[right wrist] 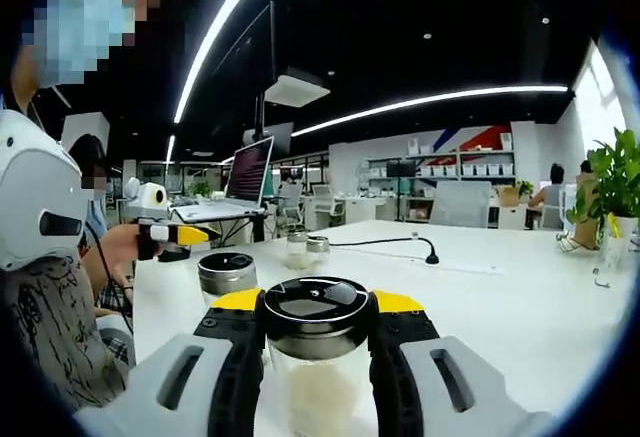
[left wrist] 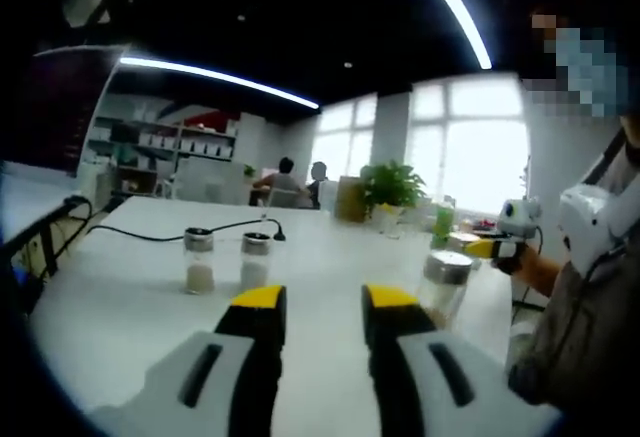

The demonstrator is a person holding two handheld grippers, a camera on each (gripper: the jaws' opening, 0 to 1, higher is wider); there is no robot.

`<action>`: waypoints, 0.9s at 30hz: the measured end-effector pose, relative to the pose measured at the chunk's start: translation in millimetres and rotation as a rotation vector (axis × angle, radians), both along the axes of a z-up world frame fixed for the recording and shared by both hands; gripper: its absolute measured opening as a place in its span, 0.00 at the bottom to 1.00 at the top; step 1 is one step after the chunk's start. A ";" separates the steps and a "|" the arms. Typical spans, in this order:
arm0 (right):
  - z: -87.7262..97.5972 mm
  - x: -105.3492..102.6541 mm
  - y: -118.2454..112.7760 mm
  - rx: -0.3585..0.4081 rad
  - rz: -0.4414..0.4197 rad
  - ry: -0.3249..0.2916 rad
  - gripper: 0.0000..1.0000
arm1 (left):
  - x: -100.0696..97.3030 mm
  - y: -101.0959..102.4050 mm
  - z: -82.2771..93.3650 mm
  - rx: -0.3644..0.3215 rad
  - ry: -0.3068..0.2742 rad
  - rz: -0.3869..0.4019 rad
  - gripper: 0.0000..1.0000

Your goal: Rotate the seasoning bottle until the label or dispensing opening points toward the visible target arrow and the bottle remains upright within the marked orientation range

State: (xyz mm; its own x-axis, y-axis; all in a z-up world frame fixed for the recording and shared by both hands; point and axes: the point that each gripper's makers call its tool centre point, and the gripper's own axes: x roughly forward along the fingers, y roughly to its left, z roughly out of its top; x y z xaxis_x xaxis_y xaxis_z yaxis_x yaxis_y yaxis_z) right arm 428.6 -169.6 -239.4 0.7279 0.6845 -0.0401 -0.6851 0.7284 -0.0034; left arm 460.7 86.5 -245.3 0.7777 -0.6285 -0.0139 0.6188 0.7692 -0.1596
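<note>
My right gripper [right wrist: 315, 307] is shut on a glass seasoning bottle [right wrist: 315, 382], which stands upright with white powder inside and a dark round lid. A second bottle [right wrist: 227, 275] with a metal lid stands just left of it on the white table [right wrist: 500, 297]. Two more small bottles [right wrist: 307, 247] stand farther back. My left gripper [left wrist: 327, 302] is open with nothing between its yellow-tipped jaws. Beyond it stand two bottles [left wrist: 200, 262] [left wrist: 255, 260] side by side. Another bottle [left wrist: 445, 282] stands right of its right jaw.
A person stands at the table's side; a hand holds another yellow-tipped gripper [left wrist: 495, 247] [right wrist: 165, 232]. A black cable [left wrist: 230, 227] [right wrist: 400, 242] lies across the table. A potted plant [left wrist: 392, 185] [right wrist: 615, 182], a laptop [right wrist: 248, 172] and shelves stand farther off.
</note>
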 end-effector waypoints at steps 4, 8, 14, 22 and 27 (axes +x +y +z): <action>-5.4 -4.3 2.5 -0.010 0.005 0.004 0.39 | -0.1 0.2 -0.9 0.004 0.000 0.001 0.31; -8.8 -8.8 4.4 -0.027 0.023 -0.010 0.39 | -0.6 -0.8 -2.4 0.009 0.001 -0.001 0.31; -10.3 -6.6 -0.8 0.039 0.033 0.030 0.40 | -0.4 1.3 -5.5 0.005 0.005 0.008 0.31; -12.0 -8.5 -0.4 -0.013 0.056 0.019 0.46 | 0.0 0.7 -8.5 0.010 0.009 0.005 0.31; -0.4 -7.1 0.6 0.061 0.040 0.023 0.67 | 2.1 3.2 -8.8 0.006 0.009 0.014 0.31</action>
